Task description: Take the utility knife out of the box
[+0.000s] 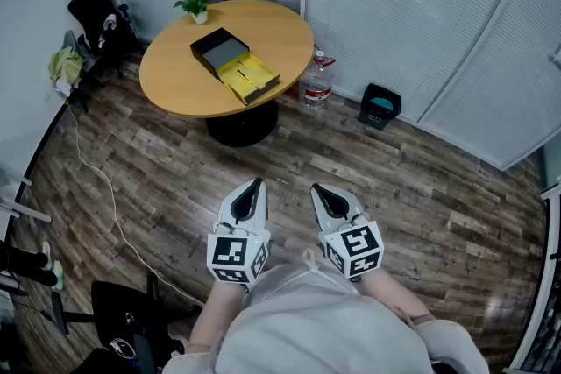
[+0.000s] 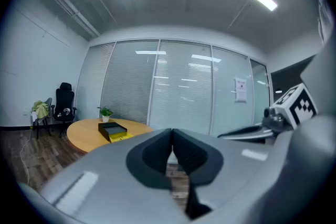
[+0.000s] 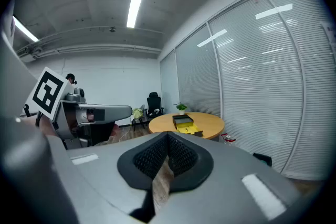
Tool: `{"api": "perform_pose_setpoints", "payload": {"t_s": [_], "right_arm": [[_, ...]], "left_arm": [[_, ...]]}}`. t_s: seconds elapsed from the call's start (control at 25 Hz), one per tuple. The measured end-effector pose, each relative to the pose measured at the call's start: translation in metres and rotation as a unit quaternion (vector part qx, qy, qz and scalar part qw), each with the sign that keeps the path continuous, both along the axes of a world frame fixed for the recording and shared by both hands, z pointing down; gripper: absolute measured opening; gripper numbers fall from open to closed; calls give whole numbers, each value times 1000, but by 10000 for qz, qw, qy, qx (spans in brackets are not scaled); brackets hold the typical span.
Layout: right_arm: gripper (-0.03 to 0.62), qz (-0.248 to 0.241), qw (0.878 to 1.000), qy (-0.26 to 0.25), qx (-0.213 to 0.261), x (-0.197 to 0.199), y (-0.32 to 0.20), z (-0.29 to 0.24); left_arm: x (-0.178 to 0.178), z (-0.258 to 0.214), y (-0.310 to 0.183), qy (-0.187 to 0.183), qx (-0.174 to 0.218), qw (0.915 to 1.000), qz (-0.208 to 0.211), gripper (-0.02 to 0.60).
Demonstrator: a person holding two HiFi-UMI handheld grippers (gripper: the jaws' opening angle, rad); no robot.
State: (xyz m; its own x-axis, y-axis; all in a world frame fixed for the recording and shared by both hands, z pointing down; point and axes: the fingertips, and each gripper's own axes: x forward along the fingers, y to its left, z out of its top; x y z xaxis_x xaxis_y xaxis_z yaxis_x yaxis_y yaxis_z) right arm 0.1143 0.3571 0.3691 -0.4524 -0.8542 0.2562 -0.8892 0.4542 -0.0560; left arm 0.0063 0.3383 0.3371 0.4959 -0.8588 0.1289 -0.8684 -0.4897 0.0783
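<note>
A black box lies on the round wooden table at the far side of the room, with a yellow inner tray slid out toward me. The utility knife cannot be made out from this distance. My left gripper and right gripper hover side by side over the floor close to my body, well short of the table. Both are shut, with nothing between the jaws. The left gripper view has its closed pads low in the frame and the box small beyond. The right gripper view shows the same box.
A small potted plant stands on the table's far edge. On the wooden floor beside the table are a water bottle and a black bin. A black office chair stands at the left wall. A cable trails across the floor. Glass walls with blinds enclose the room.
</note>
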Motion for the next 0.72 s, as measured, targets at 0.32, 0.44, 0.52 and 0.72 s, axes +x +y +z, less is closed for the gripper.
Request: {"api": "perform_pose_setpoints", "payload": {"t_s": [0.32,0.44,0.52,0.72], "right_arm": [[-1,27,9999,-33,-105,-16,-1,7],[0,78,9998,-148,-140,-22,-6,11],[0,128,9995,-231,-179,-27,-9,15],[0,209,9987,-335,-317,-49,-14,26]], "left_arm": [[-15,8,-1,-46,-65,10000,32,6],[-22,14,-4,-85,-117,9999,42,6],[-30,17,-6,-95,-134,9999,29,6],[-62,29,-11,-75,-263,9996,-12,6]]}}
